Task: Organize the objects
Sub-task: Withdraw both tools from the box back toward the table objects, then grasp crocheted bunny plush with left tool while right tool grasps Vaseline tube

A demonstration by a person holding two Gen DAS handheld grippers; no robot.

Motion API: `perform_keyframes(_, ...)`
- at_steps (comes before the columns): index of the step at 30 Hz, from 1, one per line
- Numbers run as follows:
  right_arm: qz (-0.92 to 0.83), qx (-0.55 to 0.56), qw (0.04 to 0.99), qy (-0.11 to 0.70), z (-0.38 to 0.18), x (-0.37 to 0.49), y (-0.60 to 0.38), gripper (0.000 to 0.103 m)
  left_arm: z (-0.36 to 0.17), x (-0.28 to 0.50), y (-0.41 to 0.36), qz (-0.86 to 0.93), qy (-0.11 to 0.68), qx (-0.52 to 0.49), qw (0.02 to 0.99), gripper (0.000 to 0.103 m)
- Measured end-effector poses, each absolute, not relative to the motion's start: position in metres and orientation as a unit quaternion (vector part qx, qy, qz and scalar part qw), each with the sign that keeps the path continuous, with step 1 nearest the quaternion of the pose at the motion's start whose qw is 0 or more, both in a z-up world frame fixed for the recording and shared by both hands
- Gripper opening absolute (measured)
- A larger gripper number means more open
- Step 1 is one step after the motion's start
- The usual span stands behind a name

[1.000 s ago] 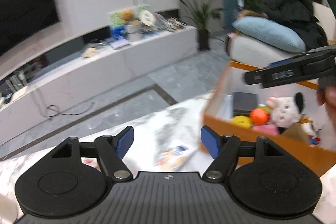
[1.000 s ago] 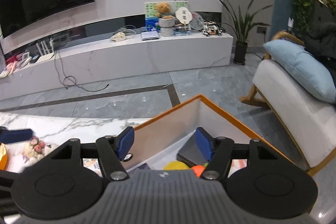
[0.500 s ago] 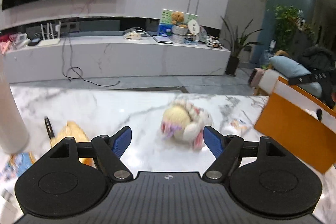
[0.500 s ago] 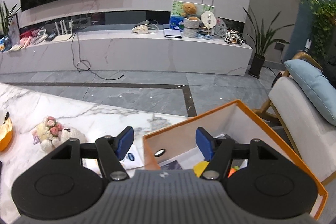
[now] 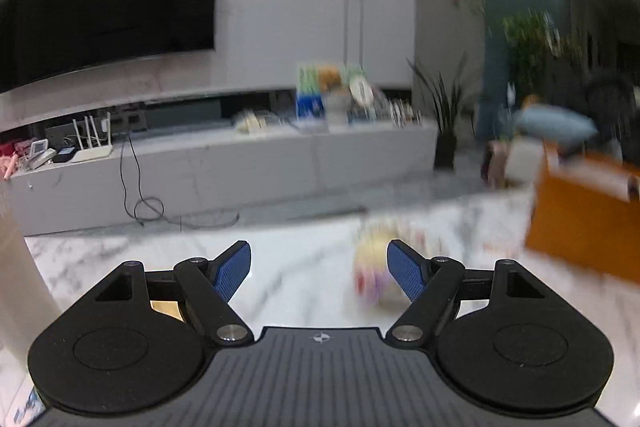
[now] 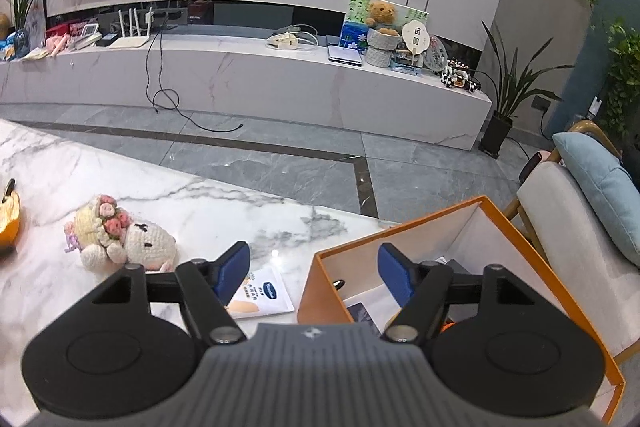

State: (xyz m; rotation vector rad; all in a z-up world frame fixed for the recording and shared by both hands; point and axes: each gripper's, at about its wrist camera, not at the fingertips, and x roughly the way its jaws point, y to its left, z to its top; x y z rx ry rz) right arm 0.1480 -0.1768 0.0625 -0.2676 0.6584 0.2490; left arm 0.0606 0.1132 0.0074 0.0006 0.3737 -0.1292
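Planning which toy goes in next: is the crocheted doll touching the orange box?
Apart. The right wrist view shows the crocheted doll lying on the marble table, with bare tabletop and a white packet between it and the orange box.

The marble table carries a crochet doll, a sachet and an orange box.

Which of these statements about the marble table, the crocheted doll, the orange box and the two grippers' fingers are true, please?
1. The crocheted doll lies inside the orange box. False: it lies on the marble table, left of the box.
2. A white packet lies on the table beside the box. True.
3. The right gripper grips the packet. False: its fingers are opening, empty.
4. The left gripper holds nothing. True.
5. The box is empty. False: things lie inside.
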Motion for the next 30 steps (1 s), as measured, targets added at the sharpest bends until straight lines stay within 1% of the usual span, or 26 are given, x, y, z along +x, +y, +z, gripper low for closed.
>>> perform_keyframes(3, 0.124, -0.141, 0.927, 0.325, 0.058, 0.150, -0.174, 0.073, 0.026, 0.066, 0.113, -0.065, 0.174, -0.009, 0.983, 0.094)
perform_keyframes(6, 0.131, -0.144, 0.923, 0.331, 0.052, 0.151, -0.169, 0.073, 0.031, 0.076, 0.102, -0.059, 0.186, -0.012, 0.981, 0.095)
perform_keyframes(12, 0.161, -0.134, 0.918, 0.336, 0.043, 0.154, -0.161, 0.073, 0.008, 0.095, 0.078, -0.035, 0.228, -0.072, 0.970, 0.095)
perform_keyframes(15, 0.170, -0.129, 0.918, 0.335, 0.036, 0.153, -0.154, 0.080, 0.000, 0.112, 0.065, -0.045, 0.270, -0.045, 0.961, 0.095)
perform_keyframes(17, 0.174, -0.122, 0.917, 0.338, 0.030, 0.152, -0.149, 0.080, 0.000, 0.117, 0.053, -0.050, 0.276, -0.024, 0.959, 0.095)
perform_keyframes(22, 0.183, -0.114, 0.911, 0.352, 0.011, 0.150, -0.138, 0.080, -0.007, 0.126, 0.036, -0.084, 0.285, -0.027, 0.954, 0.095)
perform_keyframes(24, 0.189, -0.122, 0.907, 0.357, 0.002, 0.149, -0.134, 0.080, -0.012, 0.130, 0.029, -0.086, 0.289, -0.013, 0.953, 0.095)
perform_keyframes(27, 0.187, -0.129, 0.904, 0.362, -0.007, 0.149, -0.131, 0.080, -0.014, 0.134, 0.027, -0.058, 0.268, 0.002, 0.962, 0.095)
perform_keyframes(30, 0.180, -0.110, 0.905, 0.370, -0.013, 0.149, -0.132, 0.080, -0.014, 0.141, 0.037, -0.057, 0.268, -0.016, 0.962, 0.095)
